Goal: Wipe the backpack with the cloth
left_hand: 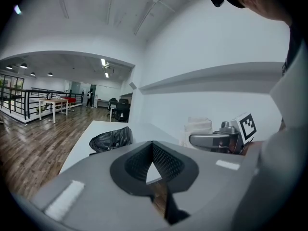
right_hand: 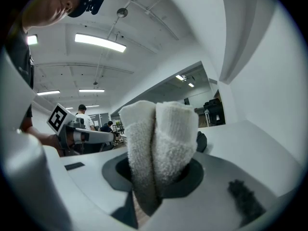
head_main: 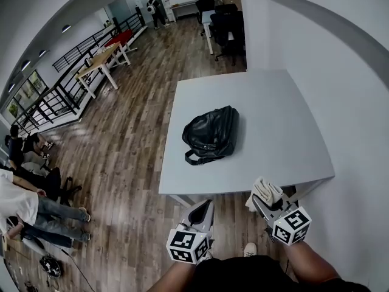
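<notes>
A black leather backpack (head_main: 211,134) lies on its side near the middle of the white table (head_main: 273,108), strap toward the near edge. The left gripper view shows the backpack (left_hand: 111,139) ahead on the table. My right gripper (head_main: 265,194) is shut on a folded white cloth (head_main: 265,190), held at the table's near edge, right of the backpack; in the right gripper view the cloth (right_hand: 159,143) fills the space between the jaws. My left gripper (head_main: 200,212) hangs below the table's near edge, jaws shut with nothing between them (left_hand: 153,166).
White walls (head_main: 340,72) close the table's right and far sides. Wooden floor (head_main: 121,163) lies to the left. People sit at the far left (head_main: 30,193). A railing (head_main: 67,84), a wooden desk (head_main: 97,62) and black office chairs (head_main: 222,26) stand farther off.
</notes>
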A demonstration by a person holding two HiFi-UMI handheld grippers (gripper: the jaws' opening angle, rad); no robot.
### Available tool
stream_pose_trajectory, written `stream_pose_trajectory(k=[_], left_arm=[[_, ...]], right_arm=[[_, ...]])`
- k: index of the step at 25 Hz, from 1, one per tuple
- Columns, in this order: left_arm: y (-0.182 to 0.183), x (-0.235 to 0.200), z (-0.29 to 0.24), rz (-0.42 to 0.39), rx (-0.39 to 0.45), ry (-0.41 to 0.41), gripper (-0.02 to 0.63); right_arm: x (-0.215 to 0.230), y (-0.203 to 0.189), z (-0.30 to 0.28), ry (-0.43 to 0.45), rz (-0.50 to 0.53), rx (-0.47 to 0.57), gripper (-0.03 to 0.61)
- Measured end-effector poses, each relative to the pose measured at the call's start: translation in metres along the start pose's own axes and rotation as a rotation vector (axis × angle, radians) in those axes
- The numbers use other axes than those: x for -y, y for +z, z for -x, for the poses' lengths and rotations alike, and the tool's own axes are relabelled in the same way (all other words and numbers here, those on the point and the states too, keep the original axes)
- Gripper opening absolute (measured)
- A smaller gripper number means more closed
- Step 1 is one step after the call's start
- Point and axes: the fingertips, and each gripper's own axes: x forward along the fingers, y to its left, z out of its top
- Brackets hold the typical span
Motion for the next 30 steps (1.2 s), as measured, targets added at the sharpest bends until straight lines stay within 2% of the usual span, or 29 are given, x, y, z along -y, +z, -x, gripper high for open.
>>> stream_pose_trajectory(k=[7,14,30], left_arm=[[-0.002,-0.044,0.023,-0.009,-0.001,-0.038,0.006],[-0.003,-0.087,0.041,0.016,0.019,-0.031,0.006],[-0.007,-0.09,0.047,0.036,0.027,-0.057,0.006]], right_arm=[[-0.038,-0.007,-0.027,-0.051,0.012,-0.023,0.103],[-0.06,-0.012,-0.04,-0.091,0.023,-0.058,0.103],[-0.065,-0.015,-0.041,-0.136,0.025,-0.078,0.101]])
